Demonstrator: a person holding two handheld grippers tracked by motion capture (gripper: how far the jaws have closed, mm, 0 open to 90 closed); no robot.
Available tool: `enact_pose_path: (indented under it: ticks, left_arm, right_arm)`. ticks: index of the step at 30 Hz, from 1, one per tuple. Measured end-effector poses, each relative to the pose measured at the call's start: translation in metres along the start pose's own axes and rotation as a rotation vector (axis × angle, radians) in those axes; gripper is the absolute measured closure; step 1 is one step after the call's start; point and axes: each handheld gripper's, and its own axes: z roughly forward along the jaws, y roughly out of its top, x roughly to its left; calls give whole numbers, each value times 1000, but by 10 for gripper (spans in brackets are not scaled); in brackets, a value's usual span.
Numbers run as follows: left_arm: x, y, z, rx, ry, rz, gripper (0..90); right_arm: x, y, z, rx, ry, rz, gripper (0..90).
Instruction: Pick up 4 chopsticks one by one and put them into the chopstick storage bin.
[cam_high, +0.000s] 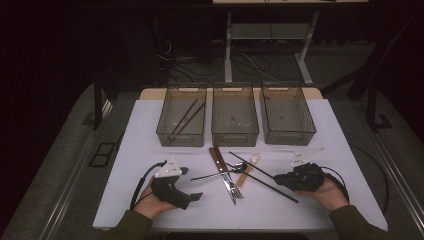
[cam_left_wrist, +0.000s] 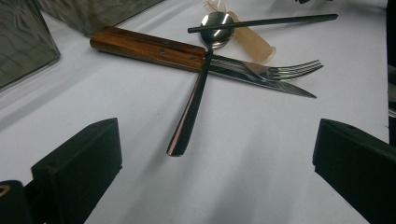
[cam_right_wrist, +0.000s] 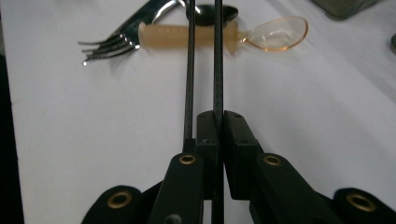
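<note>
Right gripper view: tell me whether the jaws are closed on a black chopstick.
Yes, the right gripper has its jaws pressed together on one black chopstick, with a second dark line, perhaps its shadow, just beside it.

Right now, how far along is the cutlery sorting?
Done: two chopsticks lie in the left bin. In hand: the right gripper is shut on a black chopstick; a second one lies beside it. Left: knife, fork, metal spoon and plastic spoon. The left gripper is open and idle.
</note>
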Motion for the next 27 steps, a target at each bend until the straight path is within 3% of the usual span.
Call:
enact_pose_path:
  ticks: [19,27]
  left_arm:
    - [1,-3,-2,6,-5,10,0]
    - [-1,-3,-2,6,-4,24,0]
  right_arm:
    - [-5,37,7,-125,-12,76,853]
    - [-2,55,7,-166,-23,73,853]
